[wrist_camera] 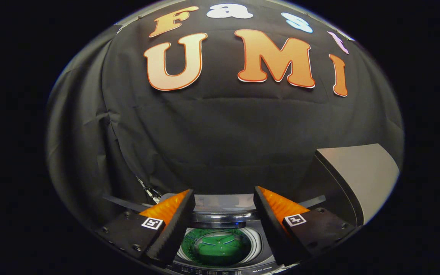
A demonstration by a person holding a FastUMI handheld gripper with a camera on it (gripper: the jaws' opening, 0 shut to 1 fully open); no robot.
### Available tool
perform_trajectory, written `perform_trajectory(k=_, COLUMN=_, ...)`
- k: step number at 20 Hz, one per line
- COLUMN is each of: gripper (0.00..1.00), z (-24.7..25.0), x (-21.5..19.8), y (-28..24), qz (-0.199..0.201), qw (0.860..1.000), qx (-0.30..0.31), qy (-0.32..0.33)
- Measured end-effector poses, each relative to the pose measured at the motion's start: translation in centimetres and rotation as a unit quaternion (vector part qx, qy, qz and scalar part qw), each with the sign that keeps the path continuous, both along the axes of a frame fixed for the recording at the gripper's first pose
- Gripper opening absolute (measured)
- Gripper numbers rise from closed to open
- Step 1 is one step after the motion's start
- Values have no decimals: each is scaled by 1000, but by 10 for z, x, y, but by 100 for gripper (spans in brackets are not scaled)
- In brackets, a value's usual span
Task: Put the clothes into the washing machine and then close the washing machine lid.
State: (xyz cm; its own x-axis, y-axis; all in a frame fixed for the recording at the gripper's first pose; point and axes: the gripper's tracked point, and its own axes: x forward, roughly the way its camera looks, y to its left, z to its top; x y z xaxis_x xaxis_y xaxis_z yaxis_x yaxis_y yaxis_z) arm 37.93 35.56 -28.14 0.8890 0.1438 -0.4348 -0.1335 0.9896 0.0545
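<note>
gripper: the gripper [224, 198] hangs above the washing machine [224, 263], fingers spread wide apart with nothing between the pads, so it's open and empty-handed

clothes: the green garment [217, 250] is already down in the drum [256, 240], sitting below and between the two fingers, well under the tips and touching neither. It looks like a shirt with light stitching, lying fairly flat in there

drum opening: round, with a pale ring around it. The left finger covers its left edge and the right finger covers some of its right edge, so I can't see the full rim

lid: the lid [220, 202] is up, standing open just beyond the fingertips at the back of the machine, its glossy edge running across between the two tips

control strip: a dark panel [224, 272] with tiny print runs along the near edge of the machine, below the drum. Too small to read anyway

right side: a grey slanted panel [357, 172] sits off beyond the right finger, fairly close

room: the gap between the fingers is clear straight down to the drum, and the black cloth wall [220, 133] is beyond the lid
</note>
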Motion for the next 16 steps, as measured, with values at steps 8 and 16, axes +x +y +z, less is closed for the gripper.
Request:
perform_trajectory(k=8, gripper=99, z=-23, x=-10, y=-4, qz=-3, qw=1000, qx=-3, qy=6)
perform_trajectory(k=16, gripper=100, z=-100, x=-30, y=-10, qz=-4, qw=996, qx=5, qy=88)
